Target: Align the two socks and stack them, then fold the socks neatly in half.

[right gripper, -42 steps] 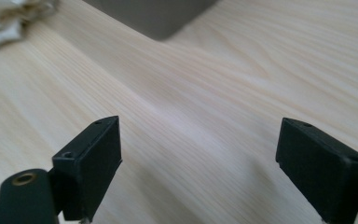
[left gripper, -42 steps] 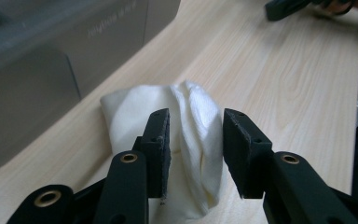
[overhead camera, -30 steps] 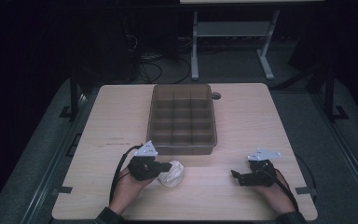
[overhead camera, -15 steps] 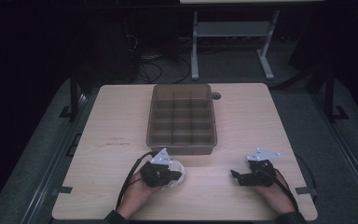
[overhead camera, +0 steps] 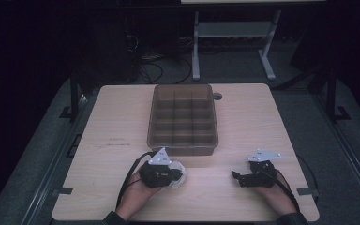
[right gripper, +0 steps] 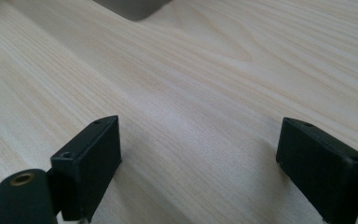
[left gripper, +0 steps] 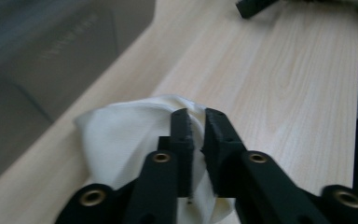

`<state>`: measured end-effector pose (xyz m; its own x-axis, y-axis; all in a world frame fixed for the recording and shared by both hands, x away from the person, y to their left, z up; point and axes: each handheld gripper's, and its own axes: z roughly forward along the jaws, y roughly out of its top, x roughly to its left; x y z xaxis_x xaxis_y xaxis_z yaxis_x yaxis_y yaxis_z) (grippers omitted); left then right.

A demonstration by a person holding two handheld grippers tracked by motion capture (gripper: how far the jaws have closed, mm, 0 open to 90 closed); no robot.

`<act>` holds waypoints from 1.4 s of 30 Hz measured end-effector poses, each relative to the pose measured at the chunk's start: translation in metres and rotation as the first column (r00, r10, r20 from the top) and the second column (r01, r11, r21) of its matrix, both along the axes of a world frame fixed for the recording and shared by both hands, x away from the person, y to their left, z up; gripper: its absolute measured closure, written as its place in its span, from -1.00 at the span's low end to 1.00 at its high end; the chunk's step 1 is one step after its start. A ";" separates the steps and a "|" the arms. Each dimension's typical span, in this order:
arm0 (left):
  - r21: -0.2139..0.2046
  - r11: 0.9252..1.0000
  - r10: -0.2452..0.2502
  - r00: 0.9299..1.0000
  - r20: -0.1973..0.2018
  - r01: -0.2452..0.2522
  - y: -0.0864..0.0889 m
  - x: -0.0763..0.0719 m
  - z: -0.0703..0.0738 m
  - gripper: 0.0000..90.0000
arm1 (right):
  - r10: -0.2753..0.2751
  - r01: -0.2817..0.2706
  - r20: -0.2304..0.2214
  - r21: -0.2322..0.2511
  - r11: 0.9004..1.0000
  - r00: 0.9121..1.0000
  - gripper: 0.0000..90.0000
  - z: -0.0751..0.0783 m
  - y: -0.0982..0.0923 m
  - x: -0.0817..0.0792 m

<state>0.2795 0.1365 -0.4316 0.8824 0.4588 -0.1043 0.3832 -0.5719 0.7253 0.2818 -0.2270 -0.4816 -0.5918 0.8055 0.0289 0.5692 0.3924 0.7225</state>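
Note:
A crumpled white cloth (overhead camera: 178,180) lies on the wooden table just in front of the brown compartment box (overhead camera: 183,119). My left gripper (overhead camera: 177,174) rests over it, pointing right. In the left gripper view, the jaws (left gripper: 196,116) stand a narrow gap apart, having just been opening. A thin fold of the cloth (left gripper: 121,140) shows in the gap and the rest spreads under and behind them. My right gripper (overhead camera: 236,177) lies on the table at the front right, pointing left. In the right gripper view it (right gripper: 200,140) is wide open over bare wood.
The box's near wall (left gripper: 37,56) rises close to the left of the cloth; its corner (right gripper: 130,7) is at the top of the right gripper view. Table edges (overhead camera: 187,219) run near both hands. Bare wood lies between the two grippers.
My left gripper has slid right onto the white cloth and now covers most of it. Its jaws now stand slightly apart. The right gripper has stayed put.

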 end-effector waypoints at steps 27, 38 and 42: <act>0.058 0.993 0.101 0.994 -0.049 -0.098 0.002 0.013 -0.036 -0.64 | 0.022 -0.022 0.001 0.001 1.000 1.000 -0.71 0.000 0.002 -0.001; 0.049 0.996 0.082 0.996 -0.045 -0.080 0.002 0.009 -0.034 -0.39 | 0.029 -0.029 0.002 -0.001 1.000 1.000 -0.71 0.000 0.002 -0.001; 0.040 0.997 0.068 0.996 -0.057 -0.066 0.001 0.008 -0.033 -0.19 | 0.030 -0.030 0.000 0.001 1.000 1.000 -0.71 0.000 0.003 -0.001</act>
<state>0.2877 0.1377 -0.4650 0.8425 0.5211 -0.1364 0.4626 -0.5703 0.6787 0.2810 -0.2236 -0.4816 -0.6154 0.7877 0.0299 0.5577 0.4083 0.7227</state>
